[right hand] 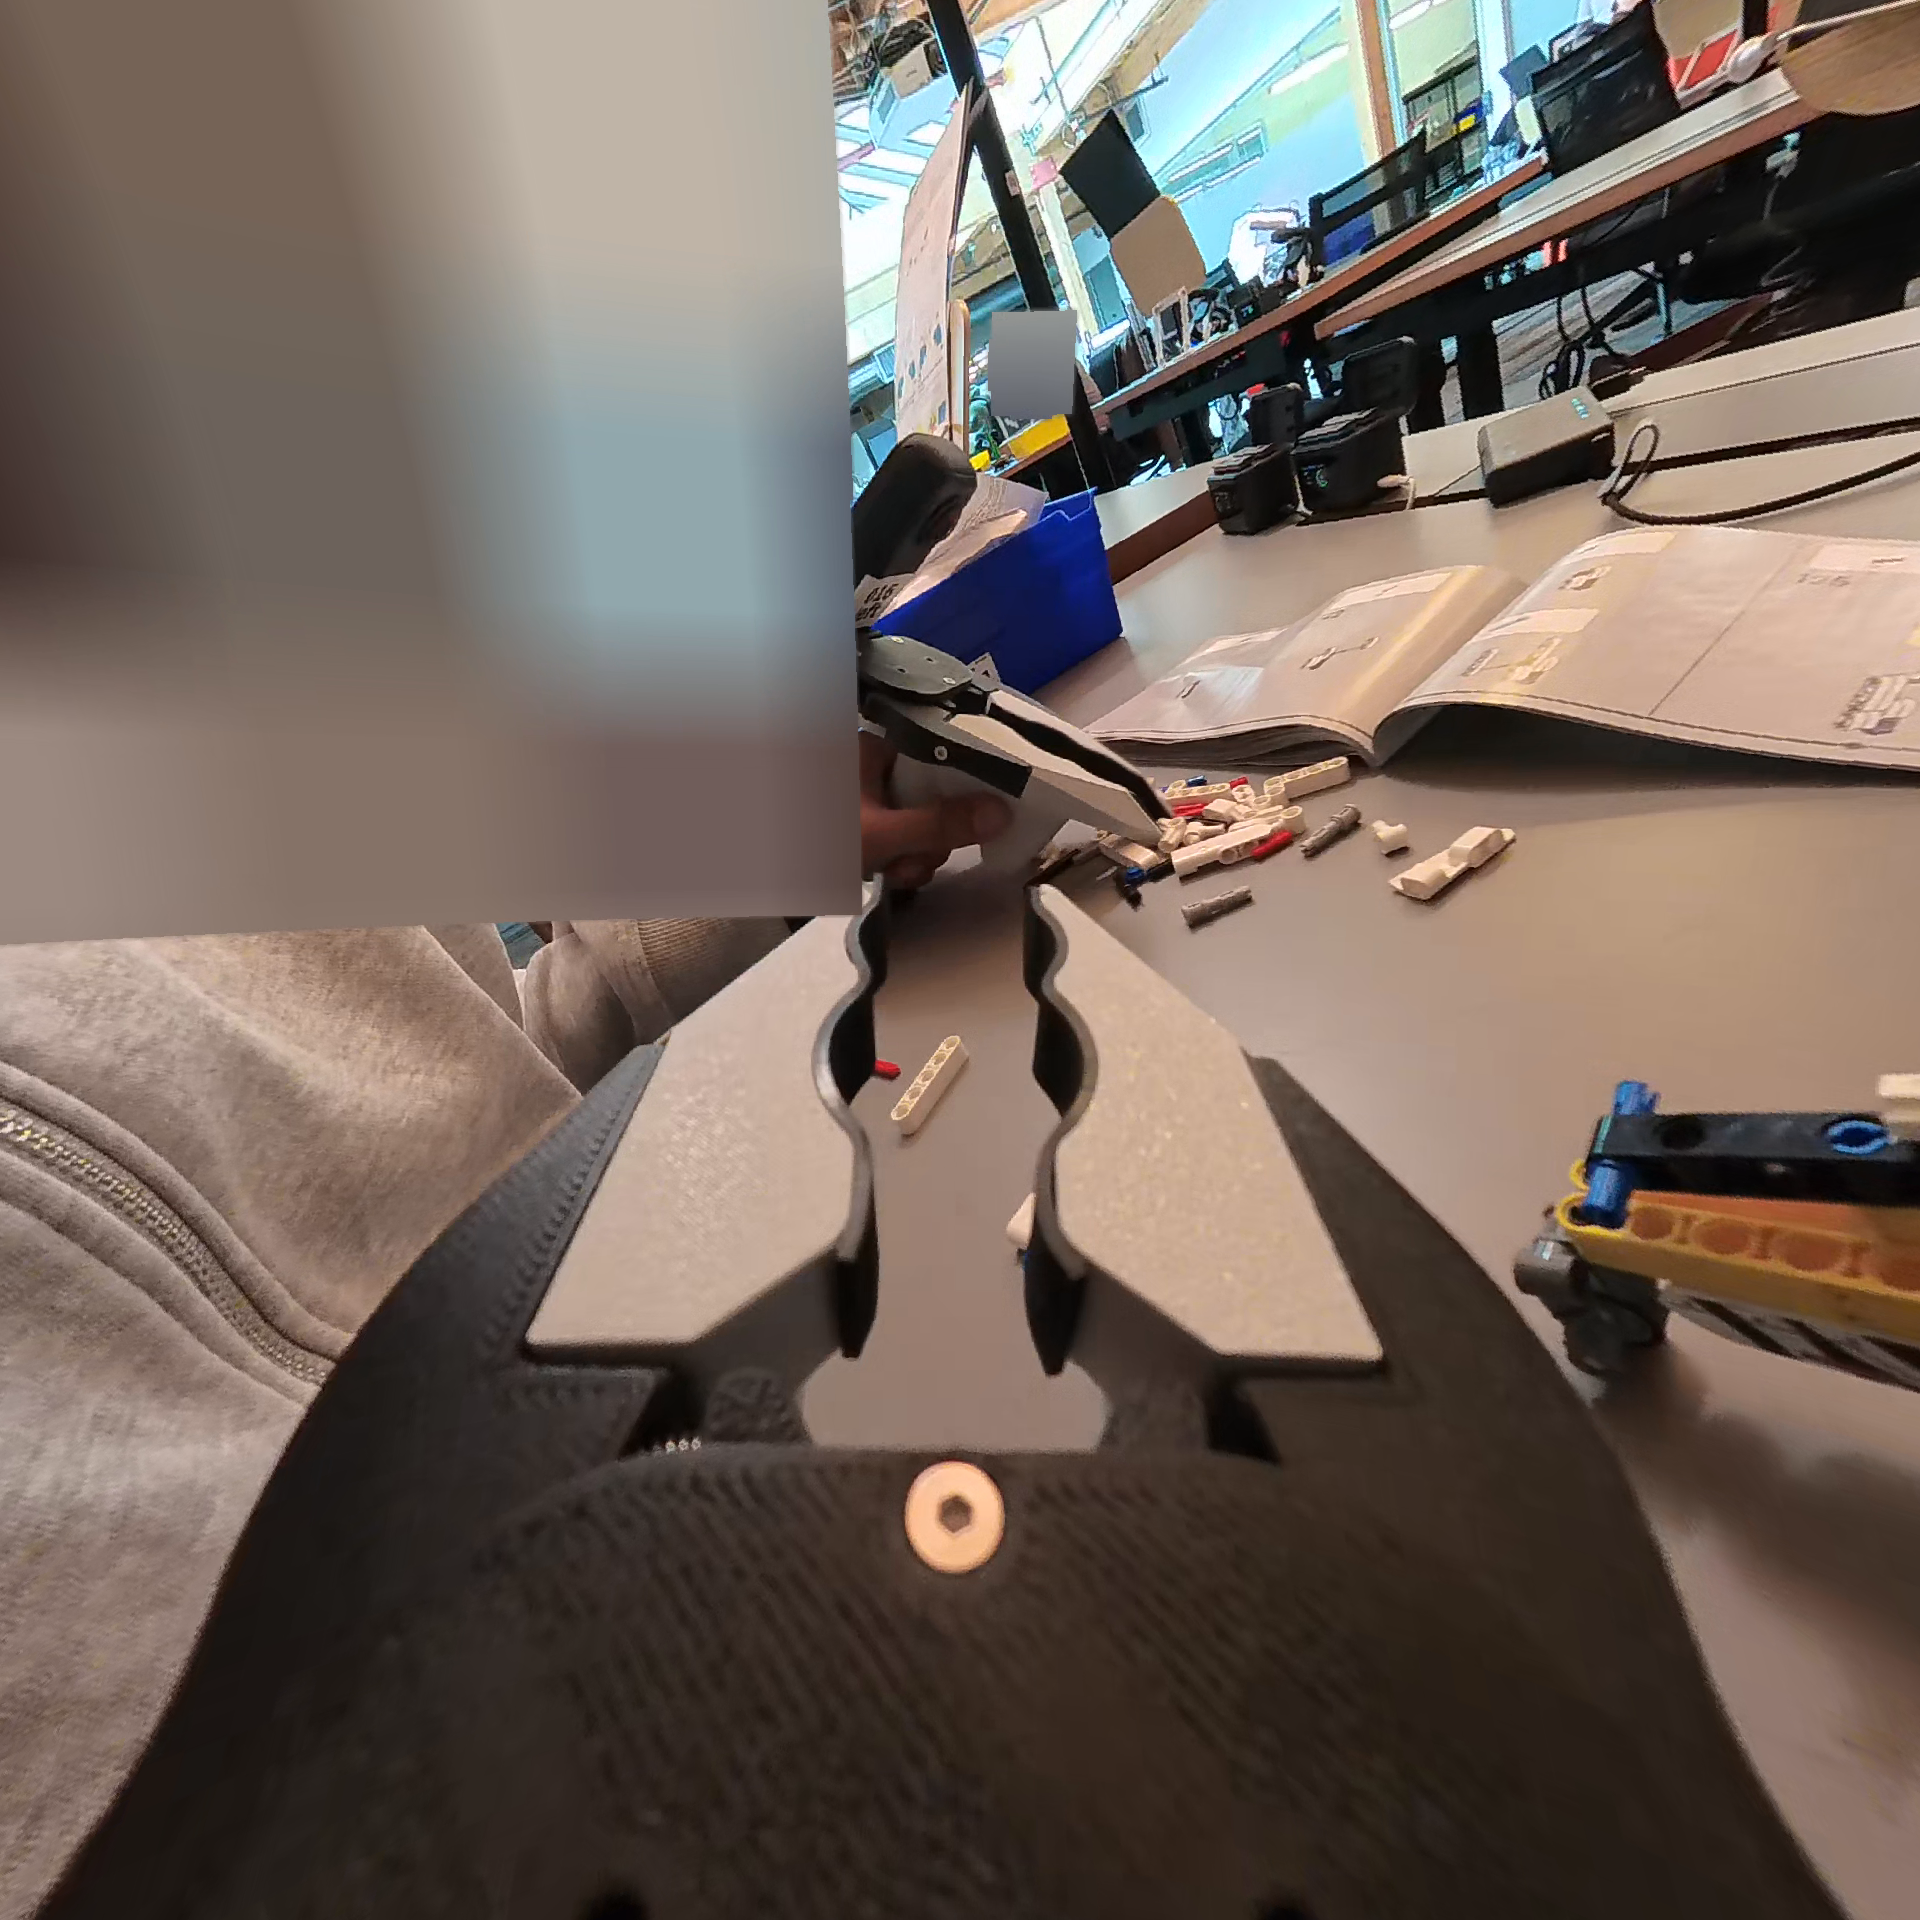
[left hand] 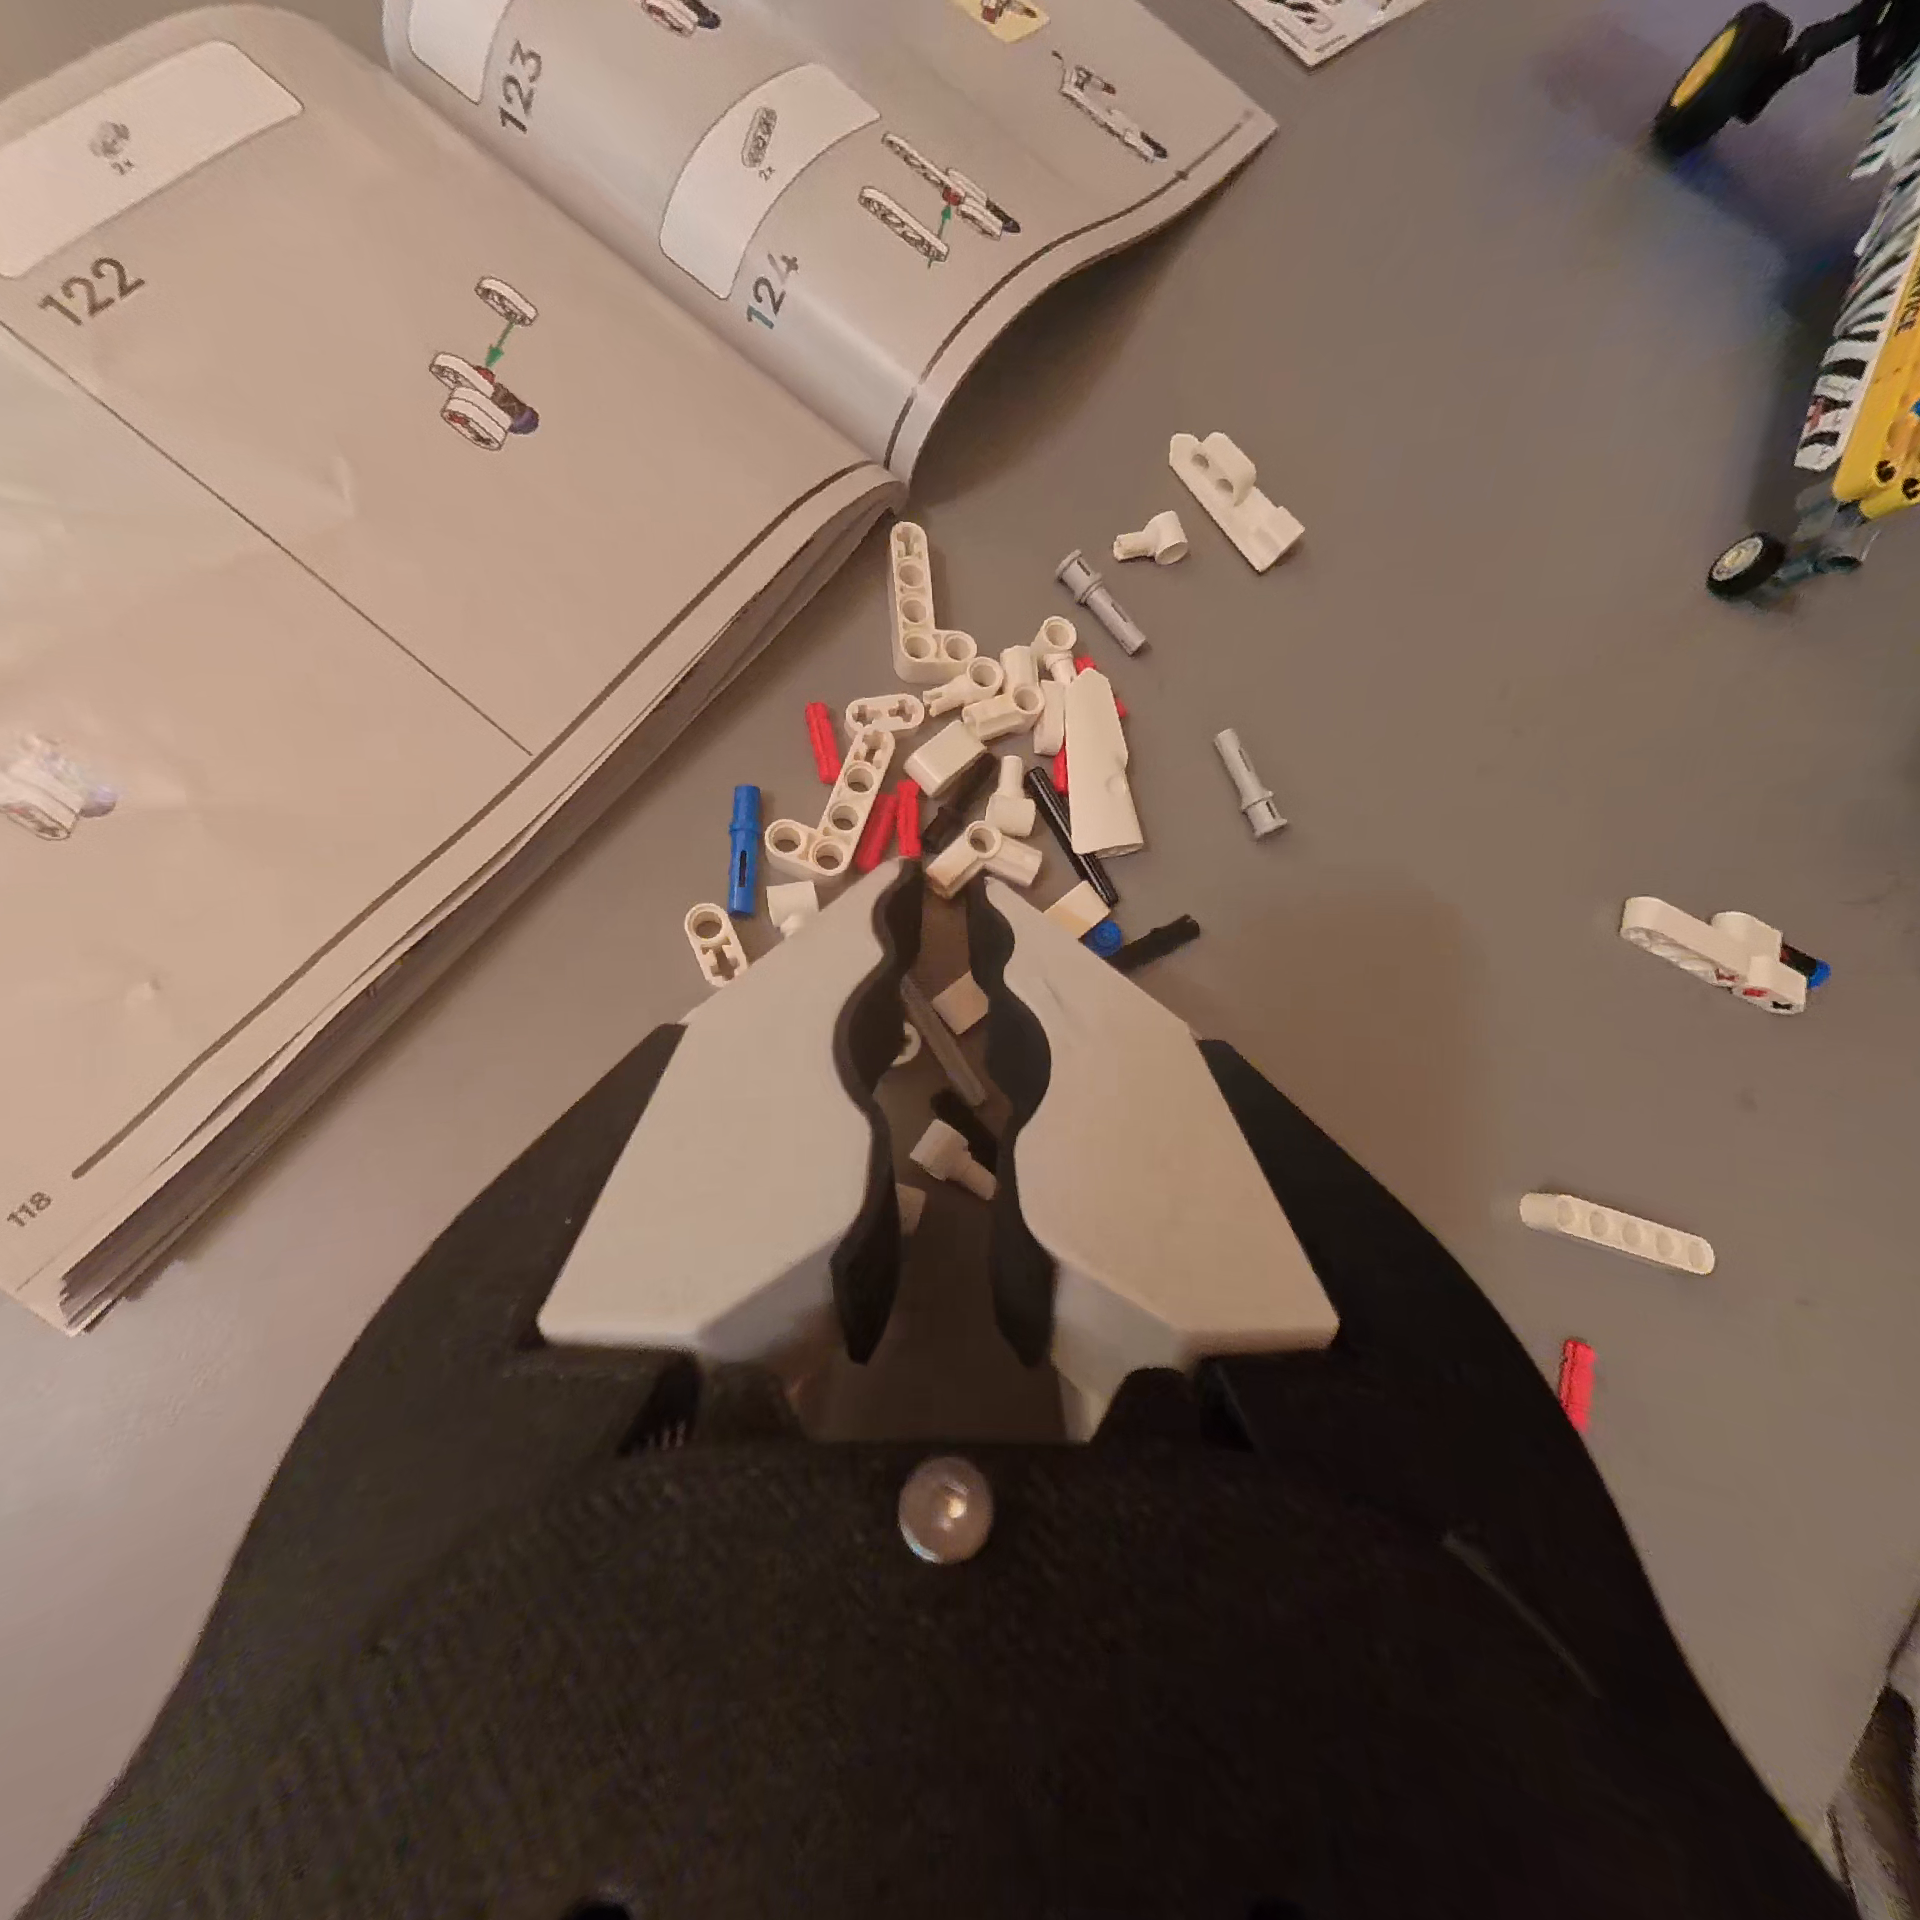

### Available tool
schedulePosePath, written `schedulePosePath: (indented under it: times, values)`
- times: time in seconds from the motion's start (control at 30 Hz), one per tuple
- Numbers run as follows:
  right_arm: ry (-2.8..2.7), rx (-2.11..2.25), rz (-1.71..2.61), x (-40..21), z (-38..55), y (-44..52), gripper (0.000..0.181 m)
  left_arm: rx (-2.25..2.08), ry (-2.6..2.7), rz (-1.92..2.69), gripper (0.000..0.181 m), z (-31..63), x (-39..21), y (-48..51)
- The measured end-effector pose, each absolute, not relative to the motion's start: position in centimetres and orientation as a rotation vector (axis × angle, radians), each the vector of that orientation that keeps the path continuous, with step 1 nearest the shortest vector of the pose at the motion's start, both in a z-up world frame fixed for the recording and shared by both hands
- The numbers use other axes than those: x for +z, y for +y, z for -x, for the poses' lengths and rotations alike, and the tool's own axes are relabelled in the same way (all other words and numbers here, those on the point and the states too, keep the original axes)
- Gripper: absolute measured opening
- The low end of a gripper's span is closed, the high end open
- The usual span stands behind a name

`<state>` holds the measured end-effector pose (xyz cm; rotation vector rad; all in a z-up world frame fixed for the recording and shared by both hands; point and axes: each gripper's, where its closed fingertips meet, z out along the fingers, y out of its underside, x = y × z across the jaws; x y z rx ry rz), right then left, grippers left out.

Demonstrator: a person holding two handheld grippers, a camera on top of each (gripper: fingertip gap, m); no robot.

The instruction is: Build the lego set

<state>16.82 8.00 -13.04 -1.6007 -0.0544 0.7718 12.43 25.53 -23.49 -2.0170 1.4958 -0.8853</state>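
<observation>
The left wrist view was warm and rather dim, with soft light from above and faint shadows under the booklet (left hand: 436, 582) and the pile of pieces (left hand: 966, 758) on the table (left hand: 1455, 727). Its centre was sharp; the rims bent strongly, and the model (left hand: 1860, 343) at the right edge smeared with colour fringing. The left gripper (left hand: 940, 883) base was blurred and grainy. The right wrist view was brighter, daylight pouring from windows (right hand: 1226, 135) at the far side, blown out to pale blue. The right gripper (right hand: 951, 914) body looked soft and close, and straight benches (right hand: 1558, 208) curved near the frame edges.
</observation>
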Motion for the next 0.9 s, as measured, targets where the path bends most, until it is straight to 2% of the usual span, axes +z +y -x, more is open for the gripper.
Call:
schedulePosePath:
  times: [0.33,0.73,0.9]
  values:
    - [-0.048,0.796,1.586,-12.9,-16.9,7.9,0.024,-0.938,1.461,1.825,0.006,-12.8,-20.9,24.8]
    - [-0.022,0.815,1.56,-12.7,-17.3,7.9,0.022,-0.818,1.521,1.165,0.0,-15.2,-14.2,17.3]
    - [-0.011,0.798,1.552,-12.6,-17.4,7.9,0.021,-0.729,1.612,1.11,0.0,-16.4,-15.5,14.9]
